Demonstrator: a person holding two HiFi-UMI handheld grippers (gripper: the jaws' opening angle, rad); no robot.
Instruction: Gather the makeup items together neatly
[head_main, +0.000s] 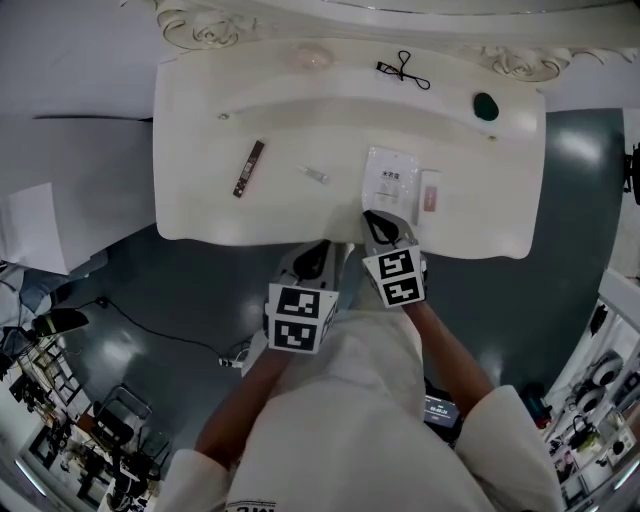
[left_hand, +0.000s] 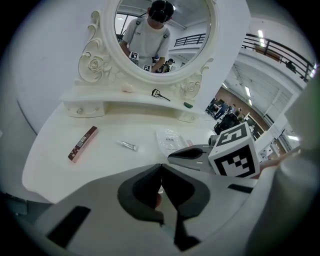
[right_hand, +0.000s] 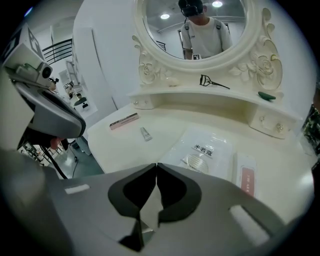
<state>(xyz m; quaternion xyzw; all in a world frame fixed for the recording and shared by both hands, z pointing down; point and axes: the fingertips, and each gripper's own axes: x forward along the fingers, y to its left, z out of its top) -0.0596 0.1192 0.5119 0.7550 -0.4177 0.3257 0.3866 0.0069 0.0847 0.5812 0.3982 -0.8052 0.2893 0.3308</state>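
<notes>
On the white vanity table lie a long brown-and-pink box, a small clear tube, a clear packet of cotton pads and a slim pink-labelled packet. My right gripper is shut and empty, its tips over the table's front edge just short of the clear packet. My left gripper is shut and empty too, beside it at the front edge. In the left gripper view the box and tube lie well ahead of the jaws.
On the raised shelf under the mirror rest a black eyelash curler, a dark green object and a pale pink puff. An ornate oval mirror stands behind. Dark floor with cables surrounds the table.
</notes>
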